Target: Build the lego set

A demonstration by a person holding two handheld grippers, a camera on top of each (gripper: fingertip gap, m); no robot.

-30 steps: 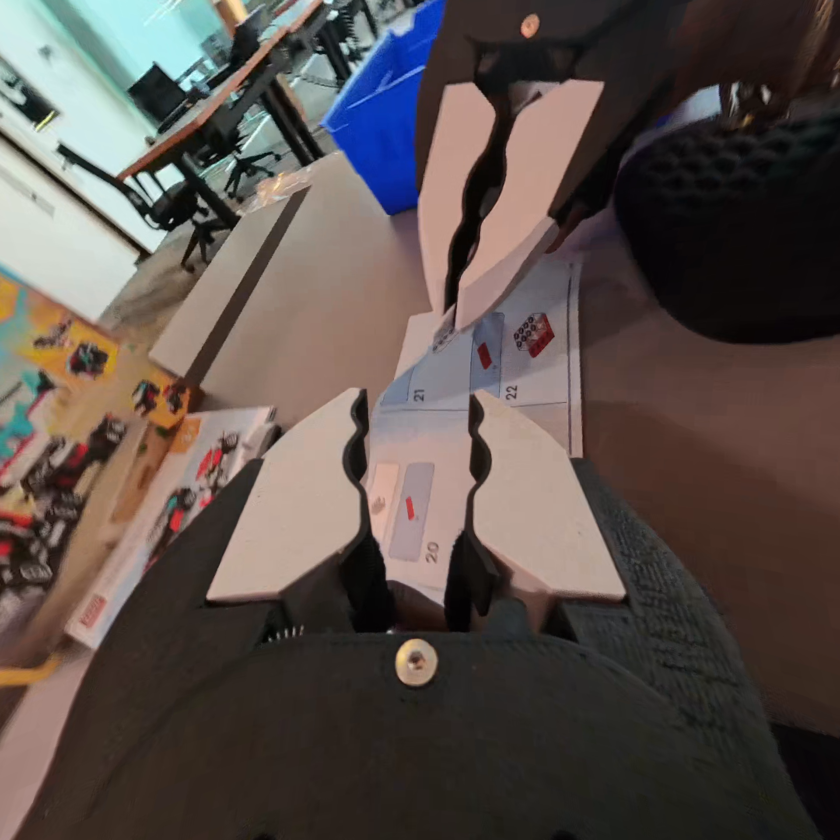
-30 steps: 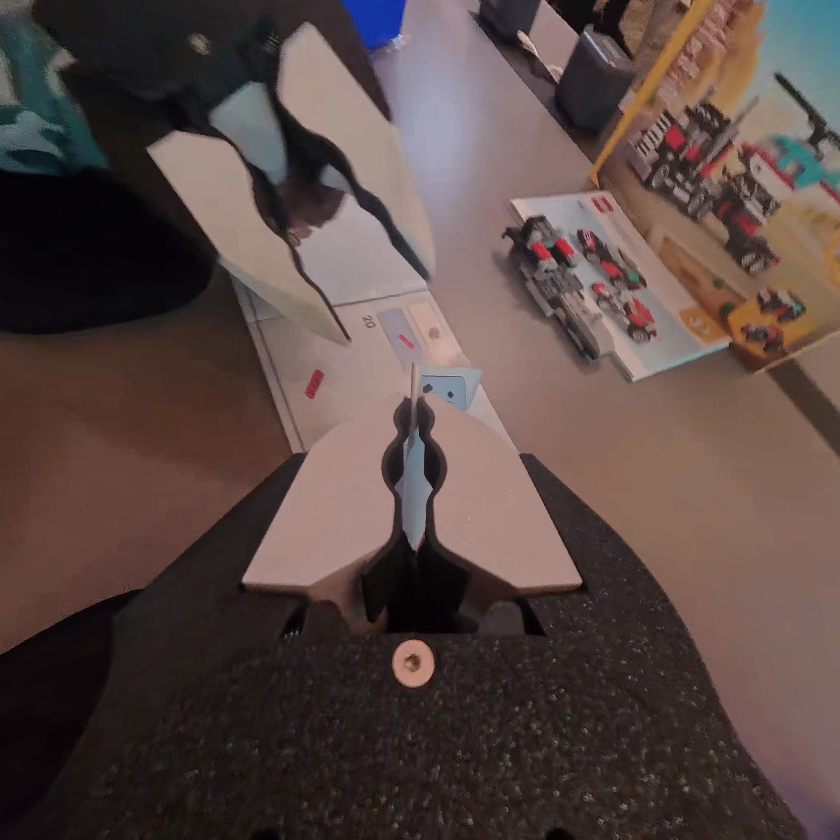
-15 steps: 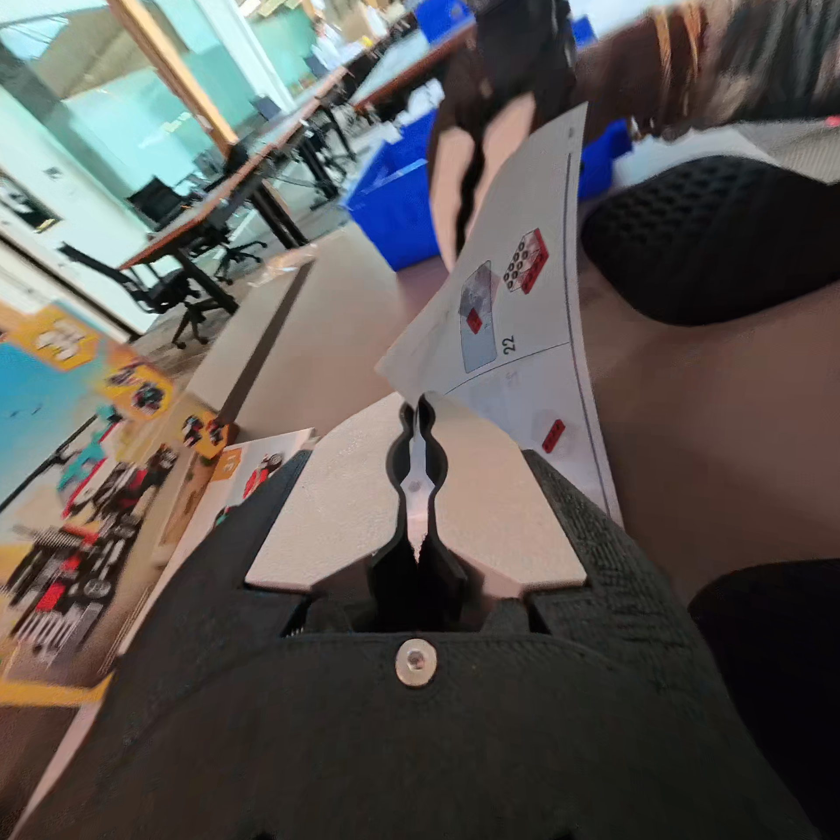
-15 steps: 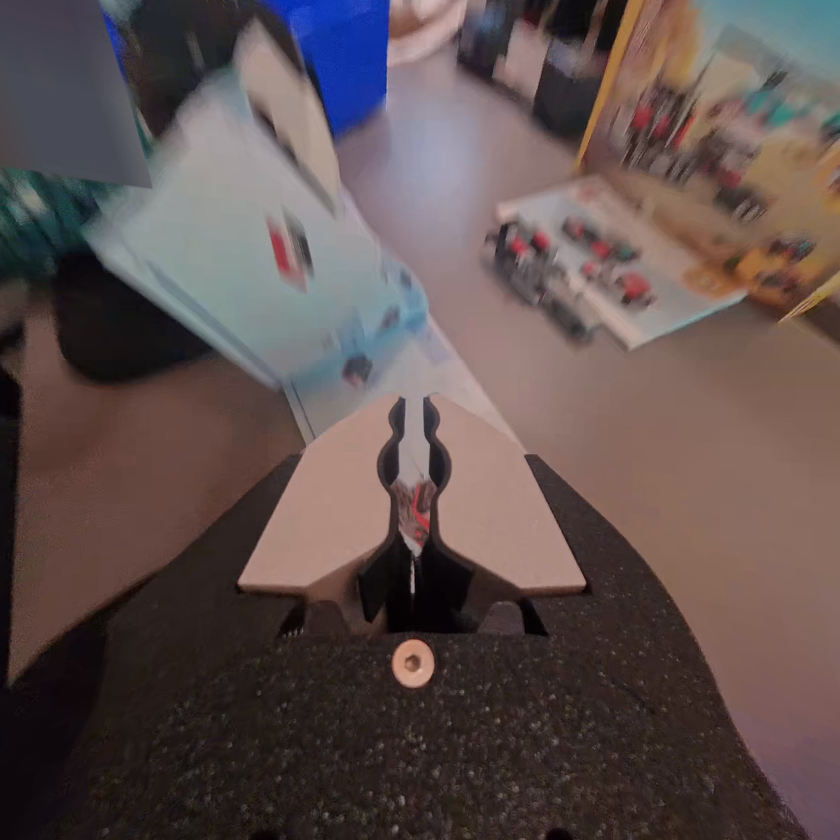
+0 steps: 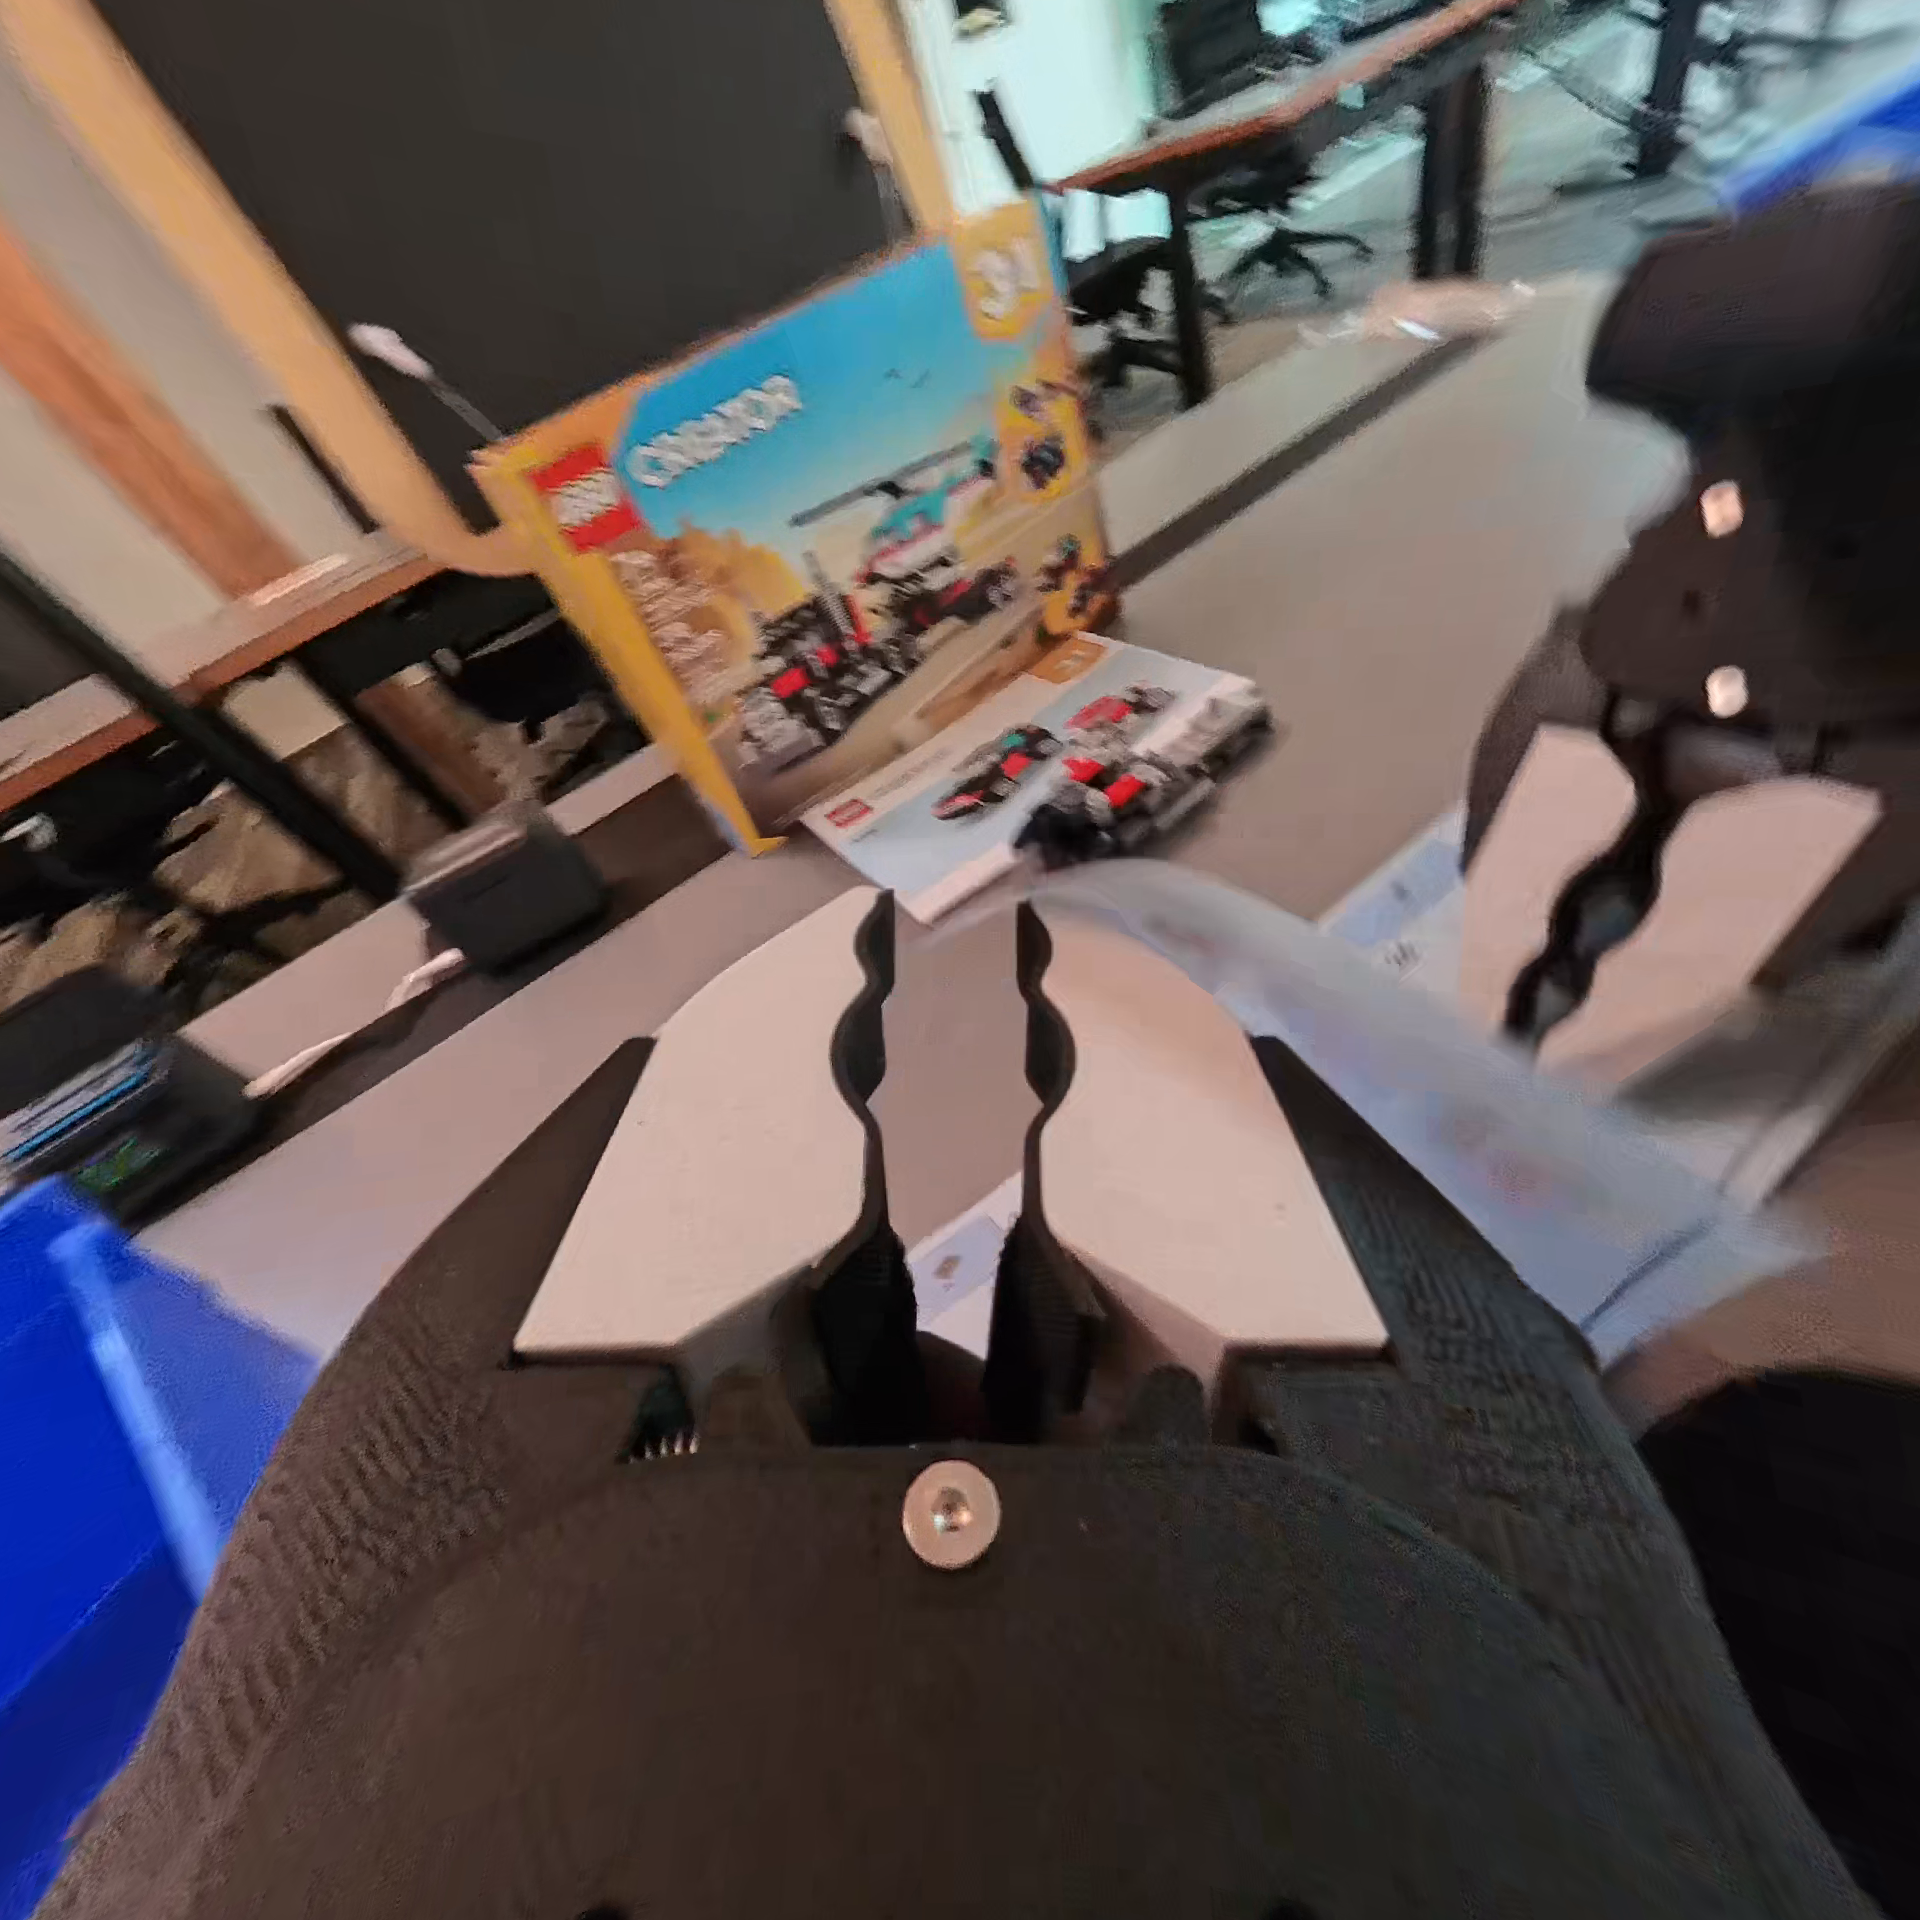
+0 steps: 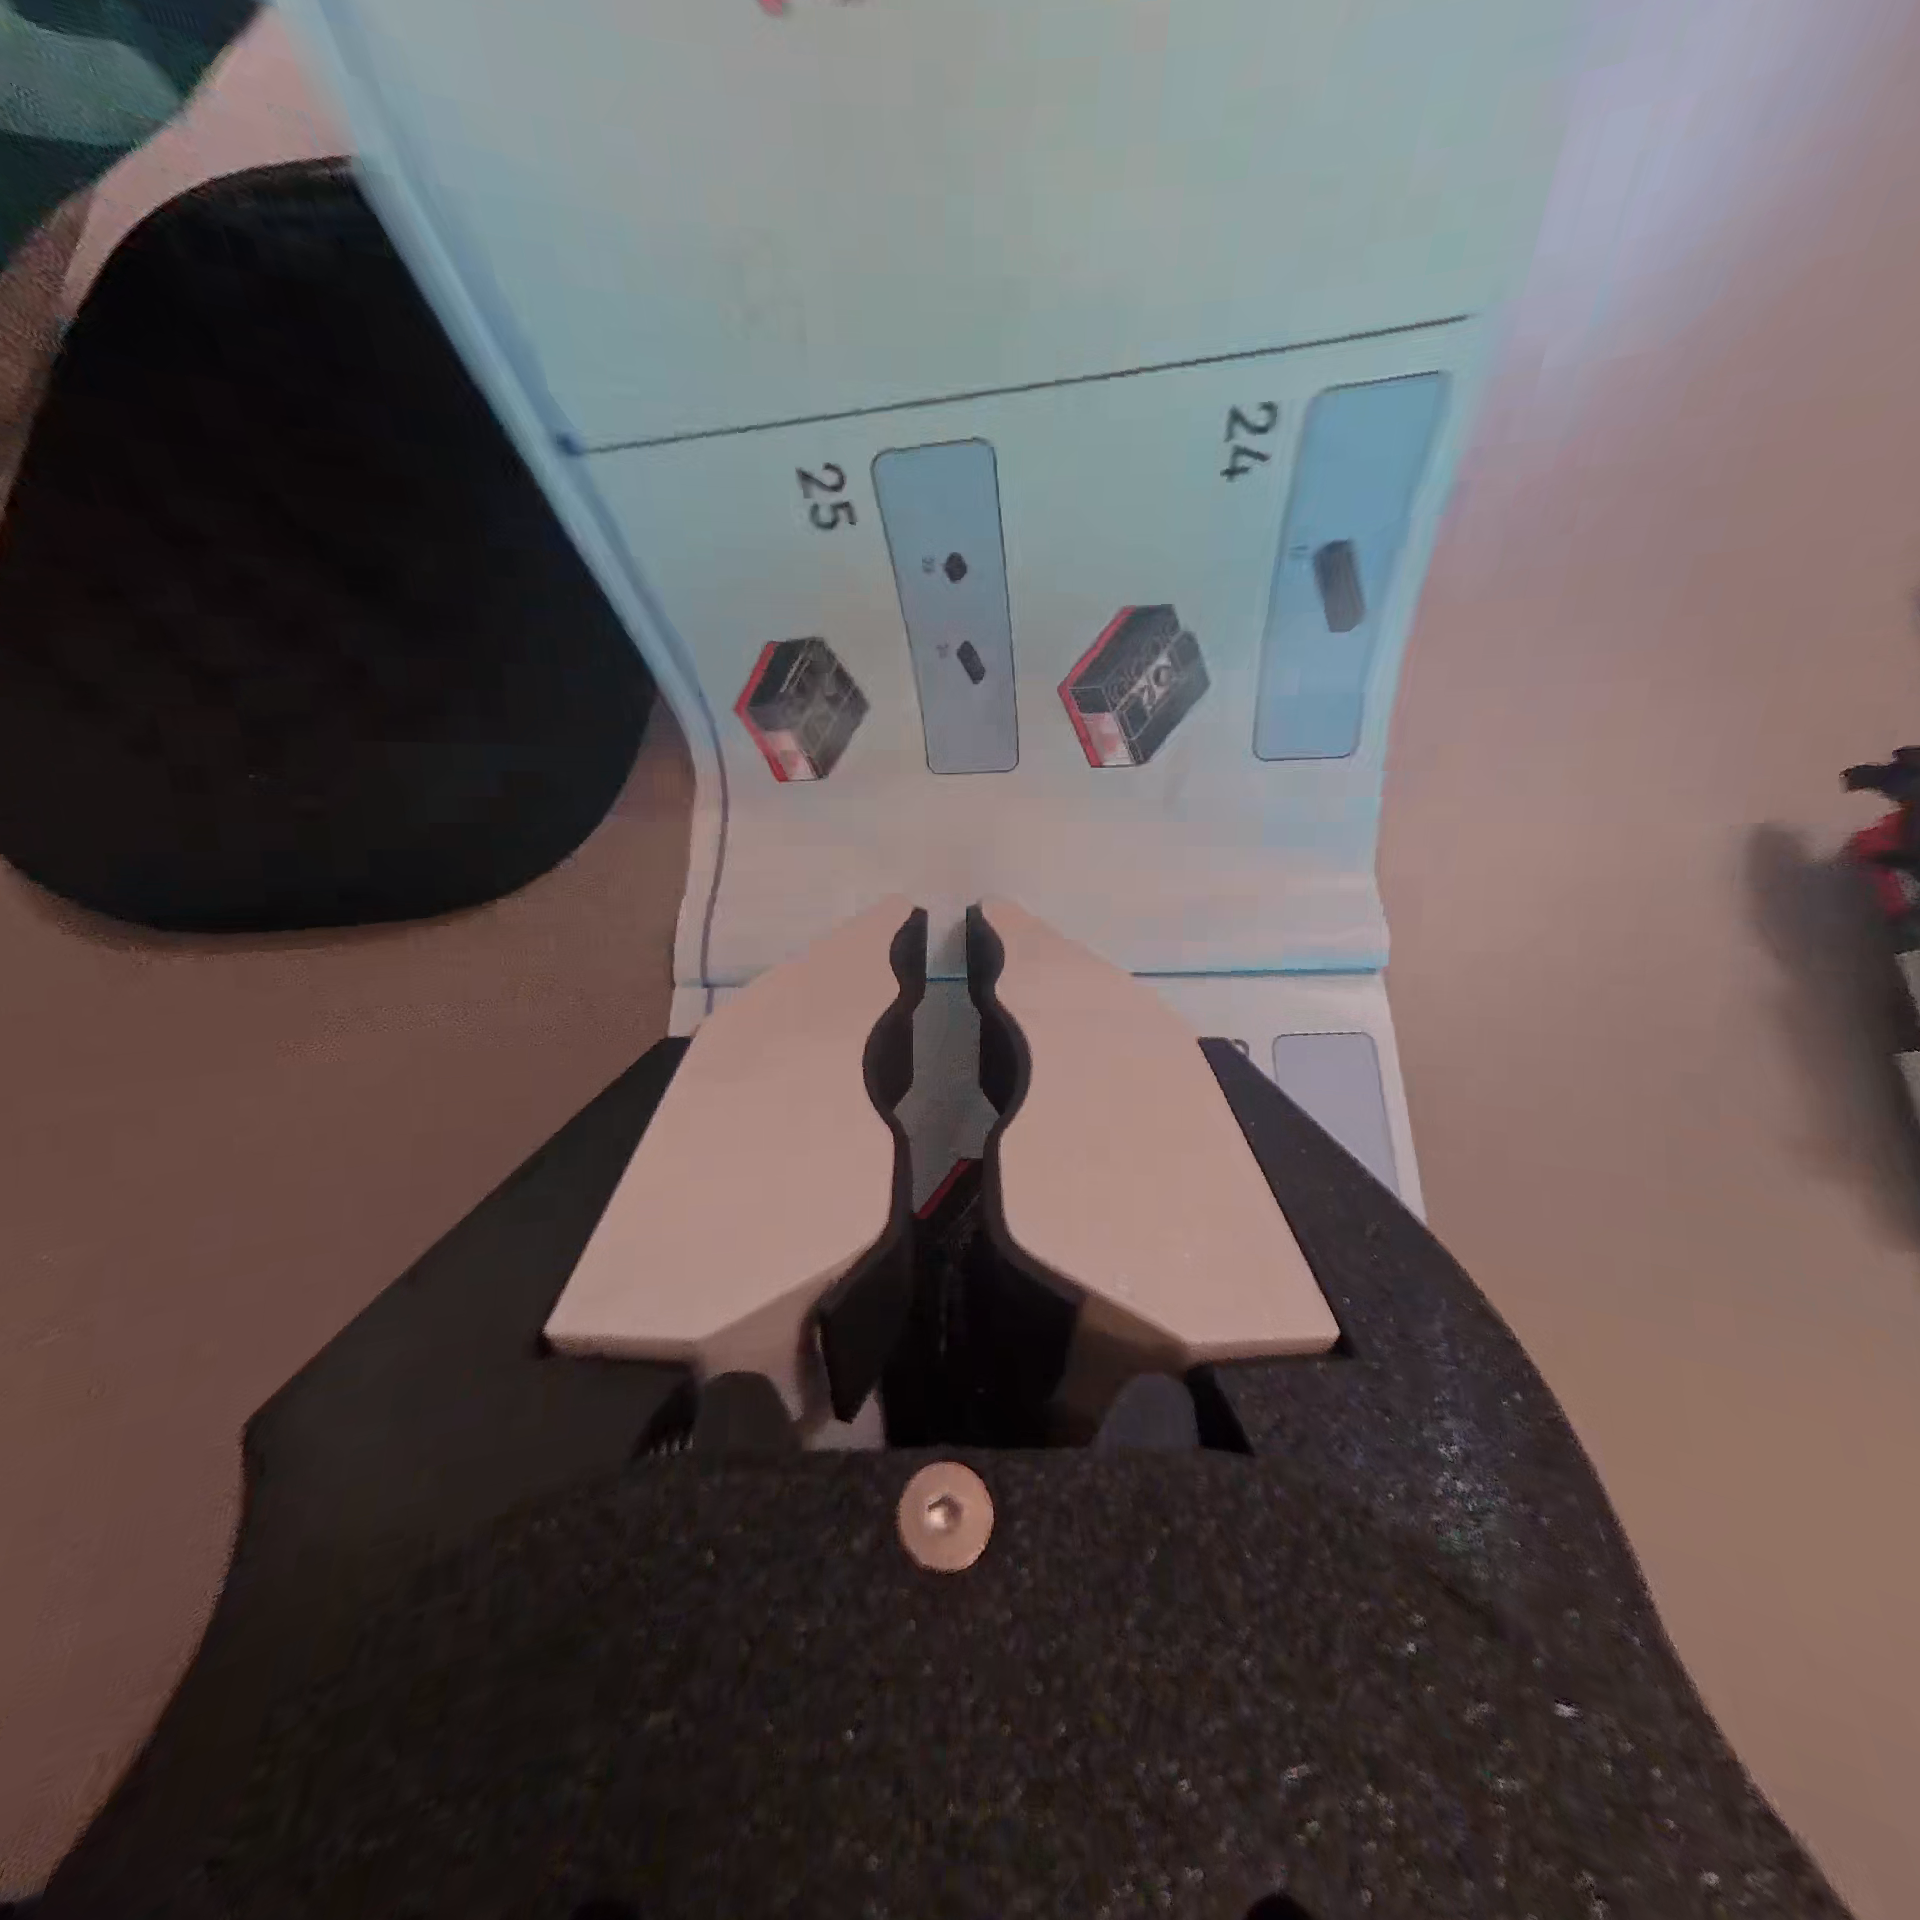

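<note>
The open instruction booklet (image 6: 1039, 260) lies on the grey table, with one page curling up in front of my right gripper (image 6: 943, 914). That gripper's fingers stand a narrow gap apart over the booklet's fold and hold nothing. My left gripper (image 5: 956, 914) is open and empty above the table, pointing at the lego box (image 5: 831, 540). The loose page (image 5: 1403, 1091) arcs to its right, towards the right gripper (image 5: 1527, 1023). A partly built black and red lego model (image 5: 1122, 800) sits on a second booklet (image 5: 935, 821).
A black textured pad (image 6: 291, 540) lies left of the booklet. A blue bin (image 5: 94, 1455) is at the lower left. A small black box (image 5: 509, 883) with a white cable sits at the table's far edge. The model also shows in the right wrist view (image 6: 1881, 852). There is about 15 cm between the tips of the two grippers.
Both grippers were shut on the page half a second ago and have let go. The left gripper has swung left towards the box. The page is falling over to a new spread.
</note>
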